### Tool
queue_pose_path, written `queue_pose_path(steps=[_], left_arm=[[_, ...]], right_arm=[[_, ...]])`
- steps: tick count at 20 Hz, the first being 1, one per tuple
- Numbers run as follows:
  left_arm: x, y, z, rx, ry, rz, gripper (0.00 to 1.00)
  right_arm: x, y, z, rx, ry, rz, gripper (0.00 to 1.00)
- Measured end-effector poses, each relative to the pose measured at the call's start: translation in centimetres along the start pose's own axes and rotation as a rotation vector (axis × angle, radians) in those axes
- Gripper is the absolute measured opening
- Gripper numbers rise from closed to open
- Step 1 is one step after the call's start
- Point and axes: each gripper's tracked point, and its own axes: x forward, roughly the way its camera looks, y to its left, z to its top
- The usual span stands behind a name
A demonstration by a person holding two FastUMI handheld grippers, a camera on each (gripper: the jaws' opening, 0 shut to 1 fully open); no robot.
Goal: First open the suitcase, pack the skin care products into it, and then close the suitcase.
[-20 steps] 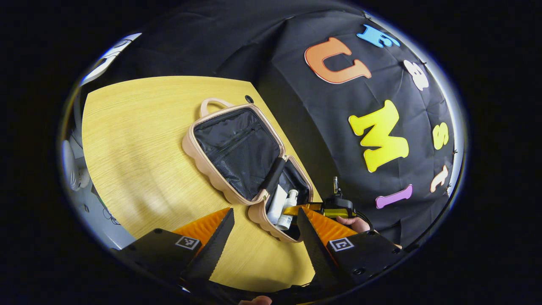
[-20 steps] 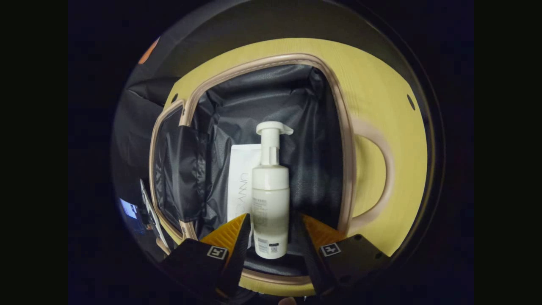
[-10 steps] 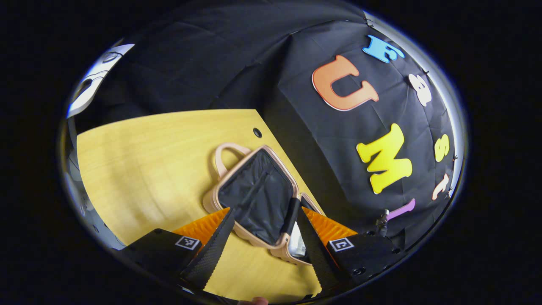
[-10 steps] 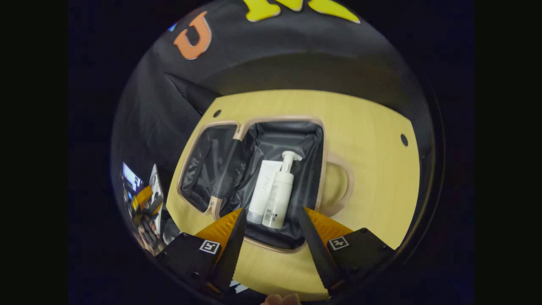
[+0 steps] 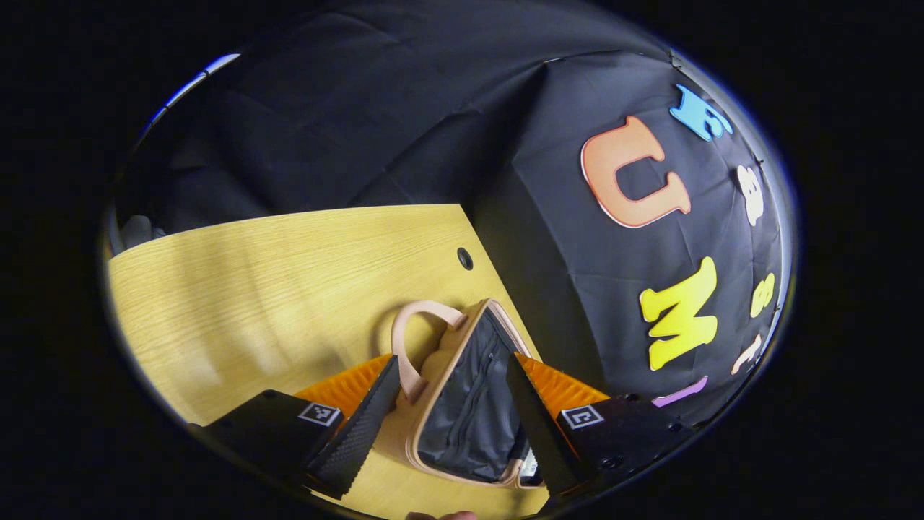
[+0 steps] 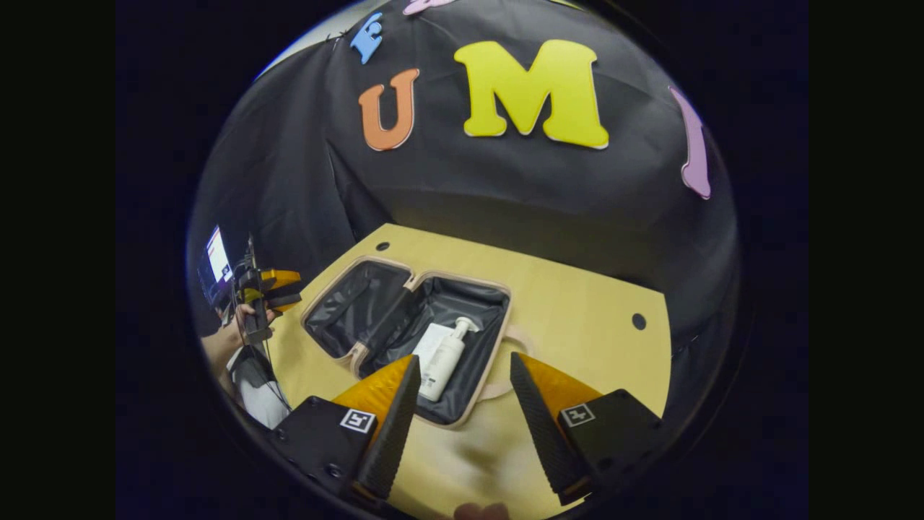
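We see the suitcase [image 6: 404, 328] open near the table's [image 6: 577, 318] back edge, bottle [image 6: 442, 359] and tube [image 6: 430, 347] inside; both the left gripper [image 5: 451, 404] and right gripper [image 6: 462, 404] spread wide, holding nothing

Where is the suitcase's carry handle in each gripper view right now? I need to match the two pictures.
Left gripper view: the handle is low centre, just above its own left finger.
Right gripper view: the handle peeks out low centre, between its own fingers, partly hidden.
Shared landmark: the open suitcase on the table.
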Motion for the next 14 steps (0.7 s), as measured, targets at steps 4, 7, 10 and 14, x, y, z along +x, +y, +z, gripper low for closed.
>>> queue_pose_path(steps=[4,7,10,14], left_arm=[[2.6,2.0,-0.1,-0.089,0.008,0.018,0.95],[4.2,3.0,-0.8,-0.120,0.019,0.027,0.92],[5.9,3.5,-0.9,-0.139,0.020,0.058,0.84],[7.4,4.0,-1.5,-0.133,0.022,0.089,0.60]], right_arm=[[-0.8,-1.6,0.4,0.014,-0.023,-0.052,0.75],[-1.1,-2.2,0.2,0.047,-0.020,-0.071,0.75],[-1.4,-2.3,0.1,0.038,-0.023,-0.079,0.70],[-2.1,-2.5,-0.2,0.016,-0.030,-0.090,0.70]])
